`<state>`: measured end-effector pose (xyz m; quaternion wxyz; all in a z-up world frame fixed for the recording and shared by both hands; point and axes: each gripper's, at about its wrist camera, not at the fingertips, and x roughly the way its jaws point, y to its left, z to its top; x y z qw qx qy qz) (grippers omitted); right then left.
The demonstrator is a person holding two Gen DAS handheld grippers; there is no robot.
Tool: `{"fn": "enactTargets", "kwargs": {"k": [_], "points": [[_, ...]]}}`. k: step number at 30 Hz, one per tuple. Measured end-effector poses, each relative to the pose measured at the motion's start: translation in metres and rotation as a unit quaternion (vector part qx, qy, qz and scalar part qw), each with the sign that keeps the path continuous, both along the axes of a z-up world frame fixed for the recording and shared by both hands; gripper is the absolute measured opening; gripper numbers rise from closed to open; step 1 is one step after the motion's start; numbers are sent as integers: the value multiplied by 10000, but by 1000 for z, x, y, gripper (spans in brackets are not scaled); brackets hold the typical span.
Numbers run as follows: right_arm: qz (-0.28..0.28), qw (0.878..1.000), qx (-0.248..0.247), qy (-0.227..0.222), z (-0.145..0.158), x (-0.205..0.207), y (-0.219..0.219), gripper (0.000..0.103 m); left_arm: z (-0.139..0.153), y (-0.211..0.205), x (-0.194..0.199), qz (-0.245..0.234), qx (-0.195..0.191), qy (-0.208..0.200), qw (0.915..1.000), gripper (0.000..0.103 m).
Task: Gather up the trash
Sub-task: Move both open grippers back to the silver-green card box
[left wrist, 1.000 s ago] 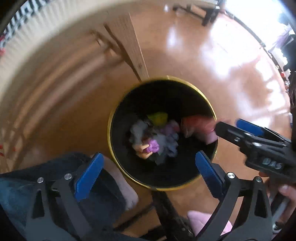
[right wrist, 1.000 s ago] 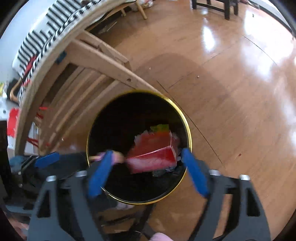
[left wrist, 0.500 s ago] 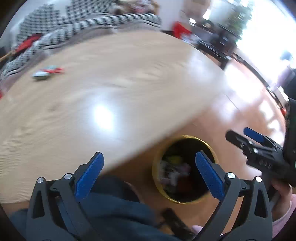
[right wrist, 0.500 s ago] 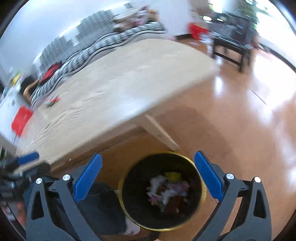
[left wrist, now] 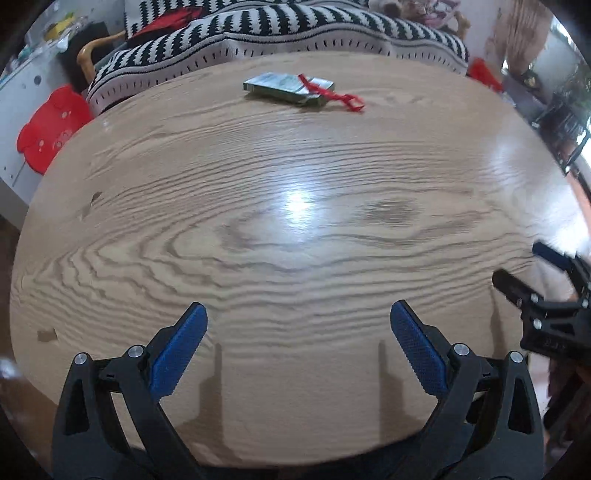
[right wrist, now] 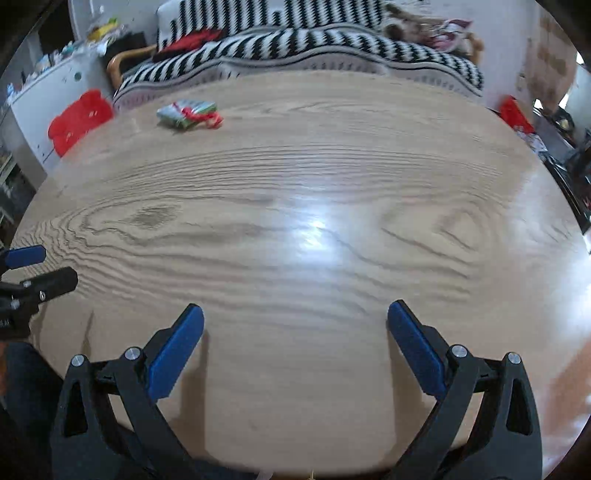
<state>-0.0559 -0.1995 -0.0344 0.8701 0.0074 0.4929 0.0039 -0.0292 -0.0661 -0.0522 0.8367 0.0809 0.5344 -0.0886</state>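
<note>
A flat green and silver packet point(left wrist: 288, 88) with a red strip point(left wrist: 332, 96) across it lies at the far side of the wooden table point(left wrist: 295, 221); it also shows in the right wrist view point(right wrist: 188, 112) at the far left. My left gripper point(left wrist: 297, 321) is open and empty above the table's near edge. My right gripper point(right wrist: 295, 321) is open and empty too, and shows in the left wrist view point(left wrist: 528, 269) at the right edge. The bin is out of view.
A black and white striped sofa point(left wrist: 277, 33) runs behind the table. A red stool point(left wrist: 51, 129) stands at the far left. Dark furniture point(right wrist: 569, 166) stands on the right.
Both grippers rose from over the black bin to above the tabletop. The red carton fell from the right gripper into the bin. The bin has left both views.
</note>
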Motion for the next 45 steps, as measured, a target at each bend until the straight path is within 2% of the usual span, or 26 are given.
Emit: {"fn": "enactTargets", "kwargs": {"k": [5, 10, 21, 24, 26, 32, 38, 42, 45], "points": [[354, 9993, -105, -45, -5, 38, 21, 97, -17, 5, 20, -45, -13, 218, 9998, 97], [877, 9959, -87, -204, -7, 78, 38, 97, -17, -1, 47, -411, -78, 87, 9991, 97], [1160, 9932, -88, -58, -8, 138, 41, 97, -19, 5, 95, -681, -129, -113, 9975, 97], [1572, 9875, -93, -37, -8, 152, 54, 98, -21, 7, 106, -950, -163, -247, 9950, 97], [1851, 9826, -109, 72, -7, 168, 64, 98, -21, 5, 120, -1206, -158, -206, 9924, 97], [2477, 9669, -236, 561, -6, 216, 92, 98, -20, 15, 147, -1075, -159, -213, 9938, 97], [2577, 9626, -302, 778, -6, 243, 108, 97, -19, 13, 149, -1068, -115, -145, 9941, 97], [2604, 9621, -281, 759, -1, 248, 117, 88, -19, 14, 146, -1213, -107, -105, 9925, 97], [2592, 9628, -263, 714, 1, 249, 119, 72, -19, 16, 144, -1247, -96, -71, 9921, 97]]}}
